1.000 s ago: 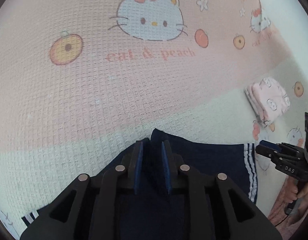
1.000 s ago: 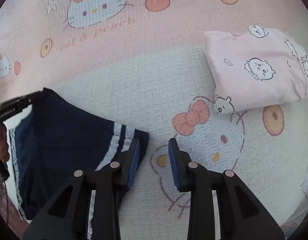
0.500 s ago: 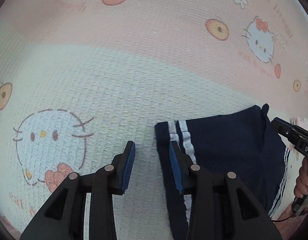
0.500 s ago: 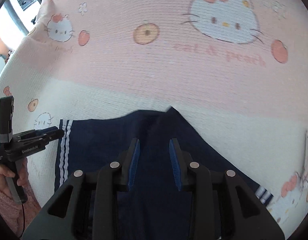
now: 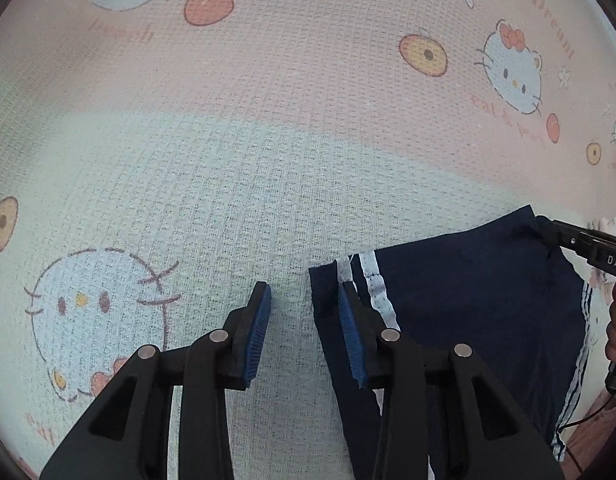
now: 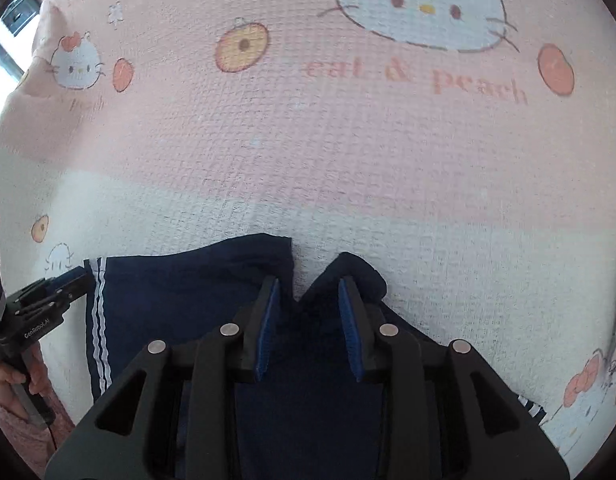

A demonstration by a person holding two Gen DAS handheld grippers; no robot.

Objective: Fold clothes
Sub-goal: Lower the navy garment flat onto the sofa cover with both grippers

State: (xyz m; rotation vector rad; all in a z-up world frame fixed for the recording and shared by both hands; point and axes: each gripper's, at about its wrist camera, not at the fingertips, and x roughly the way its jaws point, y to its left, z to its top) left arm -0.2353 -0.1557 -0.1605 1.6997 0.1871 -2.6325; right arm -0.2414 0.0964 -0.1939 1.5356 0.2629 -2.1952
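Observation:
Navy shorts with white side stripes (image 5: 467,300) lie flat on the blanket. In the left wrist view my left gripper (image 5: 304,328) is open at the shorts' striped corner, its right finger over the hem and its left finger over bare blanket. My right gripper (image 5: 579,240) shows at the far corner of the shorts. In the right wrist view my right gripper (image 6: 308,312) is open over the crotch notch of the shorts (image 6: 180,304), nothing between the pads. The left gripper (image 6: 64,284) sits at the striped left edge.
A pink and white waffle blanket with cat and peach prints (image 6: 347,140) covers the whole surface under the shorts. A window frame (image 6: 12,20) shows at the top left of the right wrist view. The person's pink sleeve (image 6: 16,412) is at the lower left.
The left gripper let go of the shorts' middle, opened and moved to the striped corner. The right gripper moved from the striped hem to the crotch notch.

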